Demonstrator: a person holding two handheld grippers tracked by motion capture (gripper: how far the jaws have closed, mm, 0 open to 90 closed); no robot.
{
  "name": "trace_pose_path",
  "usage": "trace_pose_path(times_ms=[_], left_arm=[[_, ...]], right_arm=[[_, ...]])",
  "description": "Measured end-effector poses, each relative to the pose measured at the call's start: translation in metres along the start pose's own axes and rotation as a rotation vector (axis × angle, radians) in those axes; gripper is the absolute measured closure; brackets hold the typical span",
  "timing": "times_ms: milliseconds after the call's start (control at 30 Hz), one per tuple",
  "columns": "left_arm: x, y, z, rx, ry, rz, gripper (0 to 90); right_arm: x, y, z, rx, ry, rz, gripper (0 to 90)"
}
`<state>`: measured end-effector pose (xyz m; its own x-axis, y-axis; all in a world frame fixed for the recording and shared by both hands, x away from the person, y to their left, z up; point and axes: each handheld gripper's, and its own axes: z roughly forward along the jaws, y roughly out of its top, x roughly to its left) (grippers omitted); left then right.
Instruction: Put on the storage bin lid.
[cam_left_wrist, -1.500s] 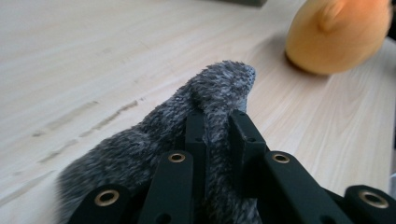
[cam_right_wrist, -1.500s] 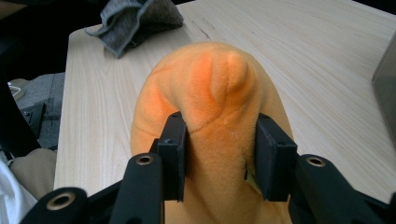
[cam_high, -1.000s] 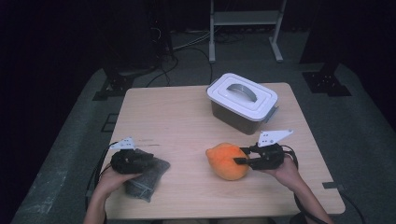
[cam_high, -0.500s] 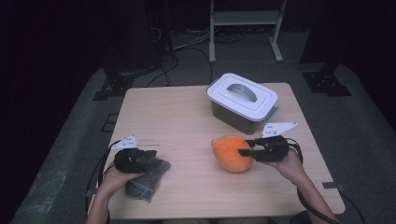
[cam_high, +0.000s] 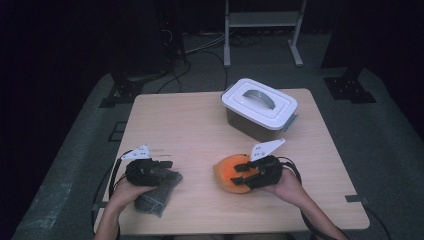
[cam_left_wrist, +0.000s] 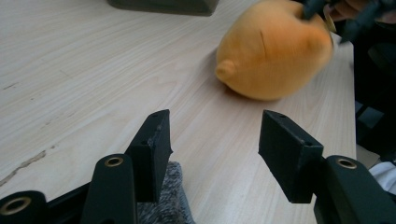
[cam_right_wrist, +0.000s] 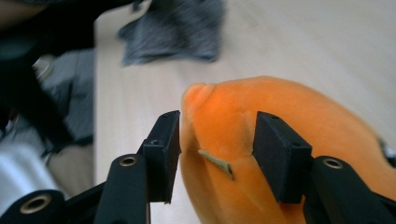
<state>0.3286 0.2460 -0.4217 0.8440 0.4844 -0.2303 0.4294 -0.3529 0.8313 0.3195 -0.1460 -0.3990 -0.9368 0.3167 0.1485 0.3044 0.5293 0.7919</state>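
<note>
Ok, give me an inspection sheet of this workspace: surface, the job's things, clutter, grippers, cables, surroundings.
Surface: light wooden table, faint scuff marks.
Job's things: orange plush toy near the front right; grey knitted cloth near the front left.
Clutter: lidded storage box with white lid and handle, at the back right.
Grippers: left hand-held gripper above the cloth, its jaws have just been opening, nothing between them; right hand-held gripper astride the plush toy, its jaws have just been opening.
Cables: black cable trails from the left gripper; more on the floor behind.
Surroundings: dark room, grey floor, white metal rack behind the table.
</note>
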Motion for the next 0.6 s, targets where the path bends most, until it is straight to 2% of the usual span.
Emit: trace_pose_path(times_ms=[67,100,167,267,367,467,533,600], left_arm=[[-0.001,0.0,0.001,0.004,-0.002,0.006,42.6],[-0.002,0.0,0.002,0.002,-0.005,0.003,42.0],[-0.002,0.001,0.002,0.002,-0.009,0.004,41.2],[-0.003,0.001,0.003,0.002,-0.009,0.007,40.8],[-0.004,0.002,0.003,-0.003,-0.018,0.011,40.8],[-0.005,0.004,0.004,-0.002,-0.021,0.012,40.6],[-0.005,0.004,0.006,-0.003,-0.024,0.014,40.3],[-0.006,0.004,0.007,0.002,-0.027,0.017,39.8]], right_arm=[[0.011,0.001,0.006,0.042,0.022,-0.046,48.3],[0.014,0.001,0.007,0.052,0.04,-0.054,48.3],[0.018,0.001,0.007,0.06,0.084,-0.056,48.3],[0.017,0.001,0.001,0.046,0.103,-0.058,48.0],[0.011,0.002,-0.008,0.016,0.09,-0.057,47.9],[0.003,0.005,-0.018,-0.018,0.057,-0.06,47.9],[-0.005,0.008,-0.023,-0.025,0.022,-0.07,48.2],[-0.014,0.011,-0.024,-0.026,0.009,-0.076,48.1]])
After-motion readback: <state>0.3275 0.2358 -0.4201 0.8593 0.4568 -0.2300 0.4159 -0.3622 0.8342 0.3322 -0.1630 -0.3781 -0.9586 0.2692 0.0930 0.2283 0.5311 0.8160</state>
